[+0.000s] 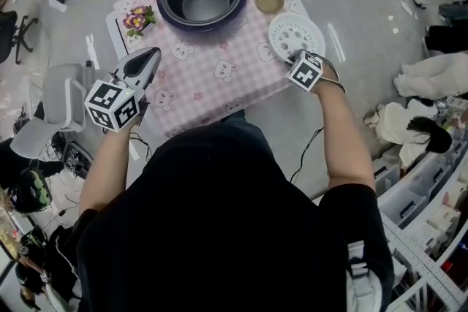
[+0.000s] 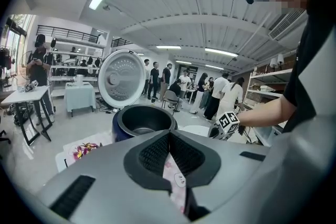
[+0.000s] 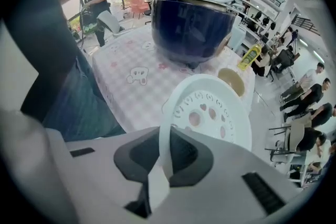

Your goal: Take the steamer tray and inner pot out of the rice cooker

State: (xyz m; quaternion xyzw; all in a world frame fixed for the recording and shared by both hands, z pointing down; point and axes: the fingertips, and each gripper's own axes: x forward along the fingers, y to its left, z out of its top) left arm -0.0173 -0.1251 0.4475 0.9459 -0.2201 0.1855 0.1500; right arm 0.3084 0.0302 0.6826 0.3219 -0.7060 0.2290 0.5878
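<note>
Steamer tray [image 1: 296,34], rim pinched in right gripper [image 3: 165,165] jaws, lies beside rice cooker [image 1: 167,9], exposing inner pot [image 1: 205,2]; left gripper [image 2: 169,138] jaws shut, empty.

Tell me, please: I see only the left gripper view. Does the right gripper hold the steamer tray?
Observer: Yes. In the right gripper view, the right gripper is shut on the rim of the white steamer tray.
Operator: Where is the tray?
Observer: The head view shows it over the right edge of the table, beside a small brown bowl. I cannot tell whether it rests on the cloth.
Operator: And the inner pot?
Observer: From above, the inner pot sits in the rice cooker, empty, not yet taken out.
</note>
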